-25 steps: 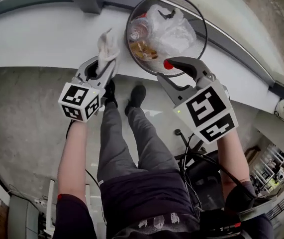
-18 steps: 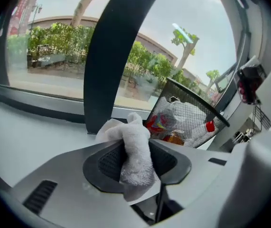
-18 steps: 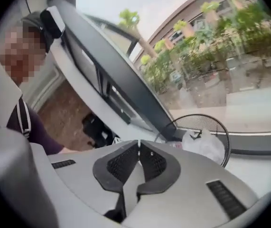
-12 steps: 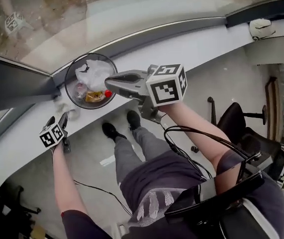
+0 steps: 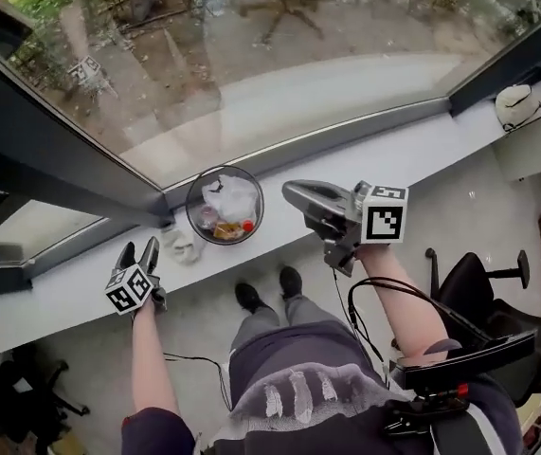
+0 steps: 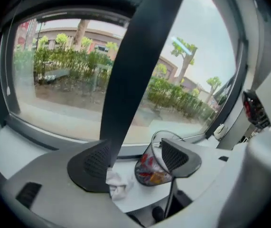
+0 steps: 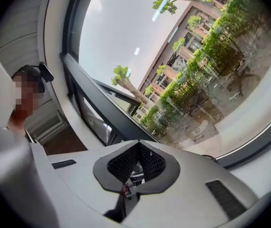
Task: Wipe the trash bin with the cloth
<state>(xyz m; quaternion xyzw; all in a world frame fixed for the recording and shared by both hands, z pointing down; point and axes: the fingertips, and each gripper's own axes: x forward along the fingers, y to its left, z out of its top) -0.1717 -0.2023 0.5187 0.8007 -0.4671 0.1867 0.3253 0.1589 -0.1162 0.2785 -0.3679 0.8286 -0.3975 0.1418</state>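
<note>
The bin (image 5: 225, 207) stands on the long white surface (image 5: 422, 150), tight up to the window (image 5: 251, 74) behind it, with the surface's front edge just in front of it. There is rubbish in a clear liner inside. Right of the bin the surface runs bare all the way to the corner, so plenty of room there. Left of the bin lies the cloth (image 5: 181, 246), crumpled and just beside the bin's foot, and past it is more bare surface. A dark window post (image 5: 52, 150) rises behind and left of the bin. In front of the bin the floor (image 5: 204, 320) is open around the person's feet, and a black chair (image 5: 483, 292) stands well off to the right.

Now the hands. The left hand-held gripper (image 5: 137, 251) hangs left of the bin, beyond the cloth, out over the front edge and aimed at the window. Its jaws have just been opening and stand released, gripping nothing. In its own view the cloth and the bin show on the surface ahead, between the jaws, well clear of the pads. The forearm reaches straight forward.

The right hand-held gripper (image 5: 291, 193) hangs right of the bin, held about level, with its tips turned toward the bin but apart from it. It is clenched, pads together with nothing between them. Its view looks out through the glass.
</note>
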